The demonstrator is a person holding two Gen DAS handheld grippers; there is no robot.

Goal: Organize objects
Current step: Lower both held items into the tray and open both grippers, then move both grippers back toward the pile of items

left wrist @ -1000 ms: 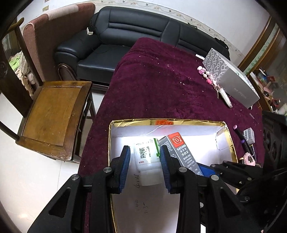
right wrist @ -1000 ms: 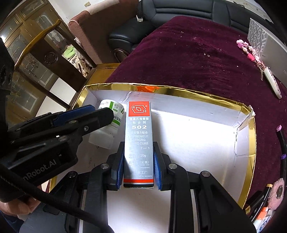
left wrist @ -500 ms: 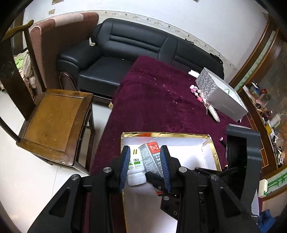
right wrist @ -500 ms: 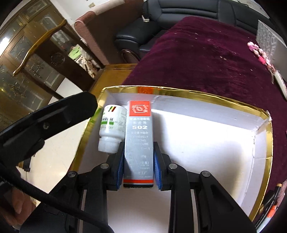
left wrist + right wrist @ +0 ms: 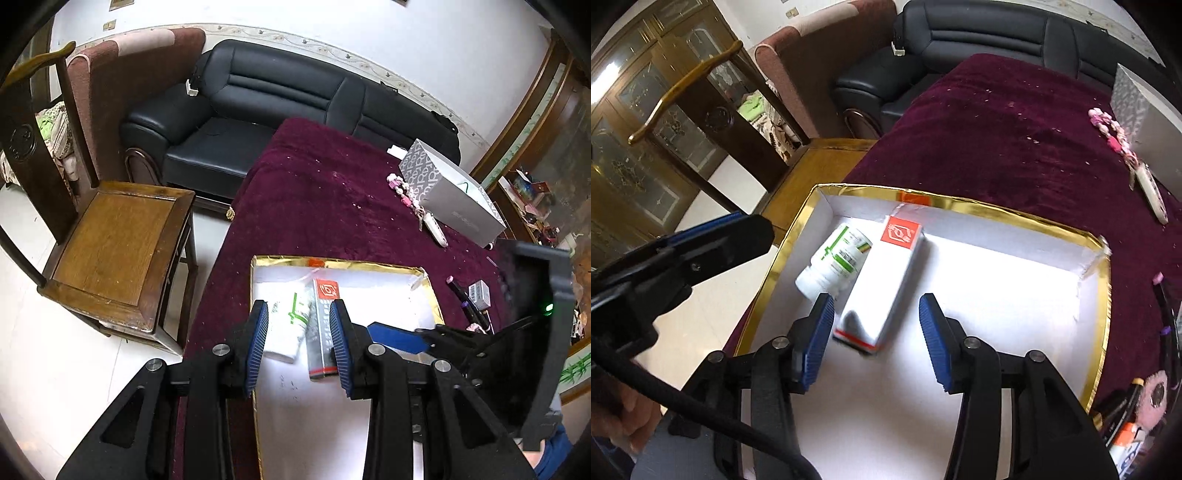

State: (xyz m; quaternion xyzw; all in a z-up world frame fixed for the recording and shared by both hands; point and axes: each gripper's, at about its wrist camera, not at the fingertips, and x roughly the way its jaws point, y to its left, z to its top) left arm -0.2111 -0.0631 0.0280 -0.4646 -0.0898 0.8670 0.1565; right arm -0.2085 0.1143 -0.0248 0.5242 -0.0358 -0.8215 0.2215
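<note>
Resting inside the gold-rimmed white cardboard box (image 5: 1102, 295) on your maroon-draped tabletop (image 5: 1015, 129), the grey glue carton with the red label (image 5: 886, 284) lies beside a white plastic bottle (image 5: 833, 264). Your right gripper (image 5: 877, 332) hovers above the carton, jaws wide; your left gripper (image 5: 297, 341) hangs open too.

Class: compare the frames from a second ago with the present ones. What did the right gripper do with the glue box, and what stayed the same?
The right gripper opened, releasing the glue box, which now lies in the gold-edged tray. The left gripper drew back, still open. The white bottle stays lying beside the box.
</note>
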